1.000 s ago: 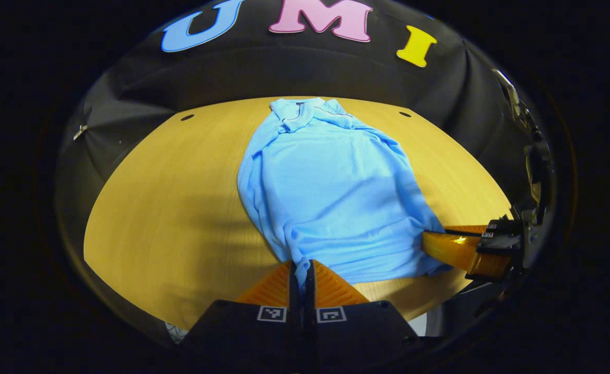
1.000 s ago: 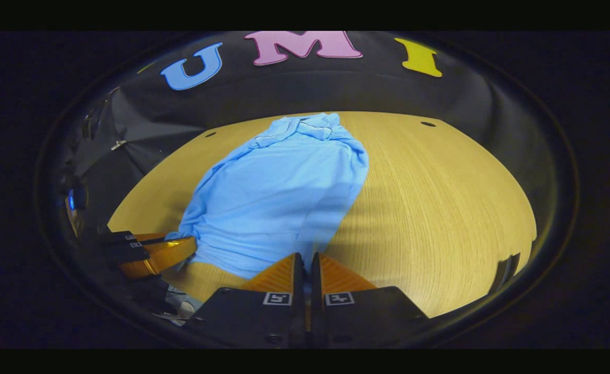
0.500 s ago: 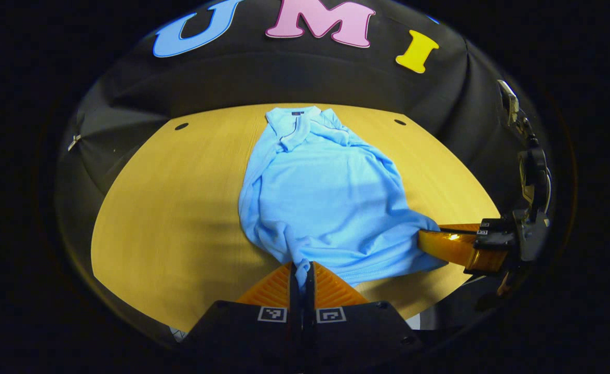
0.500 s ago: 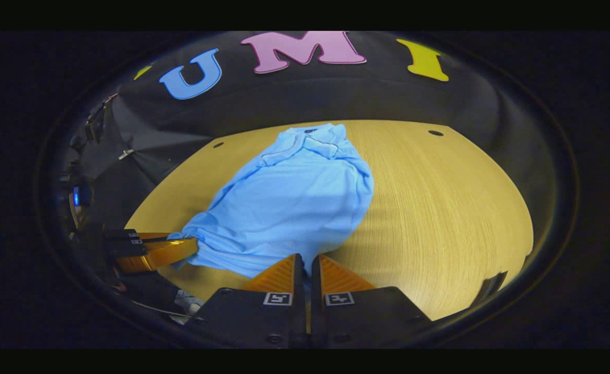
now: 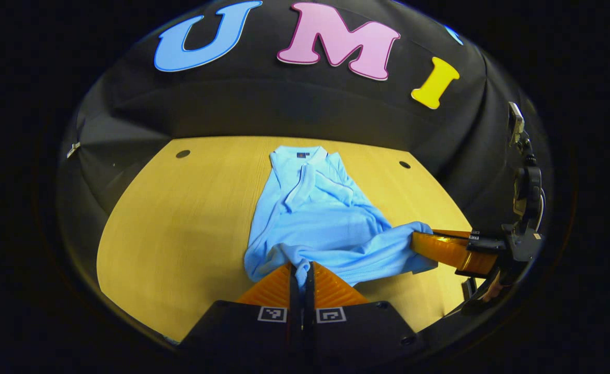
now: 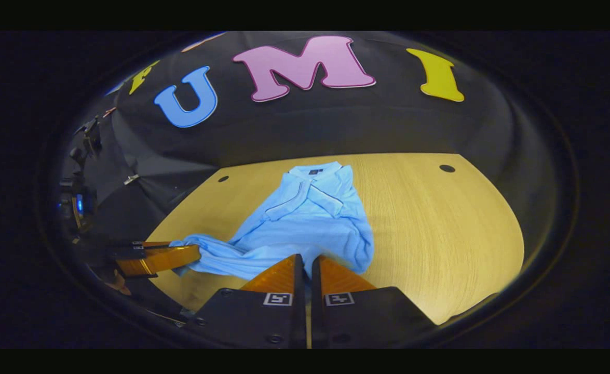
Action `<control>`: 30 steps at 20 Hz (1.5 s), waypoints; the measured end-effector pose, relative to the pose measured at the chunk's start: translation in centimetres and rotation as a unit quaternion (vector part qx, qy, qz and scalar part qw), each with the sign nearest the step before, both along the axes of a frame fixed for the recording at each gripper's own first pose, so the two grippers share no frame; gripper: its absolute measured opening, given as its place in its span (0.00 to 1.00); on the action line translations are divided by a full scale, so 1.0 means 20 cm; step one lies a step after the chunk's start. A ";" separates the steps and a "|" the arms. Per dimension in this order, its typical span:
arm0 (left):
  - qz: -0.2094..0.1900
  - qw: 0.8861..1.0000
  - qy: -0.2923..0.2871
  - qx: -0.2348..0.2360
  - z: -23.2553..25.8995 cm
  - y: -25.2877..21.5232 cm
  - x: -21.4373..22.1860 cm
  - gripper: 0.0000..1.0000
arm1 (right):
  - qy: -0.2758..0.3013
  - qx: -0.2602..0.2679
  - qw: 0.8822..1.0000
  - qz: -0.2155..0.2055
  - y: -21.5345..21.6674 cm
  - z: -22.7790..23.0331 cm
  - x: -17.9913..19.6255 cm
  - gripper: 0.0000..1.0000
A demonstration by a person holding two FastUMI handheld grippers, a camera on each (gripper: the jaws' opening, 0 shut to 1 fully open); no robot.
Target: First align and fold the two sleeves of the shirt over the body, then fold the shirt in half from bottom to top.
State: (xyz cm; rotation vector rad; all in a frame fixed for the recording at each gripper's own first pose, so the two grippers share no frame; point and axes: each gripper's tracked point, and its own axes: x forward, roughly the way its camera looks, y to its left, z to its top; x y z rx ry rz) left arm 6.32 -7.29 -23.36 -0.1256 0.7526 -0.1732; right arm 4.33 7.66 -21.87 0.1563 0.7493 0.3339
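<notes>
Two hand-held grippers, left and right, each clamped on hem corner of light-blue polo shirt; collar lies straight ahead, frame centre, on wooden tabletop.

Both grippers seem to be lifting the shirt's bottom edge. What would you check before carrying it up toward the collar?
1. Left gripper shut on the light blue polo shirt hem: ok.
2. Right gripper shut on the hem: ok.
3. Sleeves folded over the body: ok.
4. Hem taut between the grippers: not ok, it sags and bunches.
5. Collar lying flat on the wooden table: ok.
6. Both hem layers pinched: cannot tell.
</notes>
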 end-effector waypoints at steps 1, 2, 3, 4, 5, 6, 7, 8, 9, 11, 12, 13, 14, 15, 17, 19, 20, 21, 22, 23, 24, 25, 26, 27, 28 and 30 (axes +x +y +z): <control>0.004 1.000 -0.004 -0.002 0.02 -0.01 0.05 0.06 | -0.005 0.001 1.000 0.000 0.00 0.02 0.06 0.08; 0.007 1.000 -0.007 -0.005 0.05 -0.01 0.10 0.06 | -0.009 0.003 1.000 0.000 0.00 0.04 0.11 0.05; 0.010 1.000 -0.012 -0.007 0.07 -0.01 0.15 0.06 | -0.014 0.004 1.000 0.000 0.00 0.06 0.17 0.02; 0.014 1.000 -0.016 -0.009 0.09 -0.01 0.21 0.06 | -0.019 0.004 1.000 0.000 0.00 0.07 0.23 0.02; 0.017 1.000 -0.019 -0.012 0.12 -0.01 0.27 0.06 | -0.024 0.005 1.000 0.000 0.00 0.09 0.29 0.08; 0.021 0.999 -0.024 -0.015 0.14 -0.01 0.33 0.06 | -0.027 0.008 1.000 0.000 0.00 0.10 0.35 0.08; 0.024 0.999 -0.029 -0.018 0.17 -0.01 0.39 0.06 | -0.033 0.010 0.999 -0.001 0.00 0.12 0.43 0.08; 0.026 0.999 -0.032 -0.019 0.19 0.00 0.45 0.06 | -0.039 0.012 0.999 -0.002 0.01 0.14 0.49 0.08; 0.028 0.999 -0.037 -0.019 0.21 0.00 0.52 0.06 | -0.044 0.014 0.999 -0.002 0.02 0.15 0.57 0.14; 0.029 0.998 -0.045 -0.012 0.24 0.00 0.66 0.06 | -0.055 0.016 0.998 0.000 0.03 0.17 0.71 0.08; 0.030 0.998 -0.052 -0.009 0.25 0.01 0.72 0.06 | -0.061 0.019 0.998 0.000 0.04 0.18 0.78 0.08; 0.032 0.998 -0.058 -0.006 0.28 0.01 0.81 0.06 | -0.066 0.020 0.998 -0.001 0.05 0.19 0.86 0.08; 0.034 0.997 -0.065 -0.006 0.29 0.01 0.88 0.06 | -0.072 0.022 0.997 -0.002 0.05 0.21 0.93 0.14; 0.034 0.997 -0.069 -0.006 0.30 0.02 0.96 0.06 | -0.078 0.025 0.997 -0.005 0.06 0.21 1.02 0.08; 0.033 0.996 -0.079 -0.003 0.30 0.03 1.12 0.06 | -0.087 0.028 0.996 -0.009 0.07 0.20 1.16 0.02; 0.031 0.996 -0.083 0.001 0.26 0.06 1.26 0.06 | -0.091 0.030 0.995 -0.010 0.10 0.17 1.29 0.05; 0.029 0.996 -0.086 0.003 0.23 0.07 1.34 0.06 | -0.094 0.028 0.995 -0.009 0.11 0.14 1.35 0.08; 0.028 0.995 -0.092 0.012 0.20 0.09 1.42 0.06 | -0.097 0.024 0.995 -0.007 0.12 0.10 1.41 0.08; 0.025 0.995 -0.090 0.017 0.13 0.10 1.49 0.06 | -0.100 0.020 0.995 -0.007 0.14 0.06 1.47 0.08; 0.022 0.995 -0.092 0.018 0.10 0.10 1.54 0.06 | -0.102 0.016 0.995 -0.009 0.14 0.02 1.52 0.14; 0.017 0.995 -0.096 0.020 0.05 0.10 1.60 0.06 | -0.104 0.014 0.994 -0.012 0.15 -0.02 1.56 0.08; 0.011 0.995 -0.099 0.022 0.00 0.10 1.65 0.06 | -0.107 0.011 0.994 -0.016 0.15 -0.07 1.61 0.08; 0.006 0.994 -0.104 0.022 -0.04 0.09 1.72 0.06 | -0.108 0.006 0.994 -0.020 0.14 -0.11 1.65 0.08; 0.002 0.994 -0.106 0.021 -0.08 0.08 1.78 0.06 | -0.109 0.003 0.994 -0.026 0.13 -0.16 1.69 0.14; -0.004 0.994 -0.110 0.018 -0.13 0.07 1.84 0.06 | -0.107 -0.002 0.994 -0.034 0.11 -0.22 1.73 0.08; -0.002 0.993 -0.118 0.007 -0.25 0.07 1.93 0.06 | -0.099 -0.020 0.994 -0.042 0.09 -0.37 1.80 0.02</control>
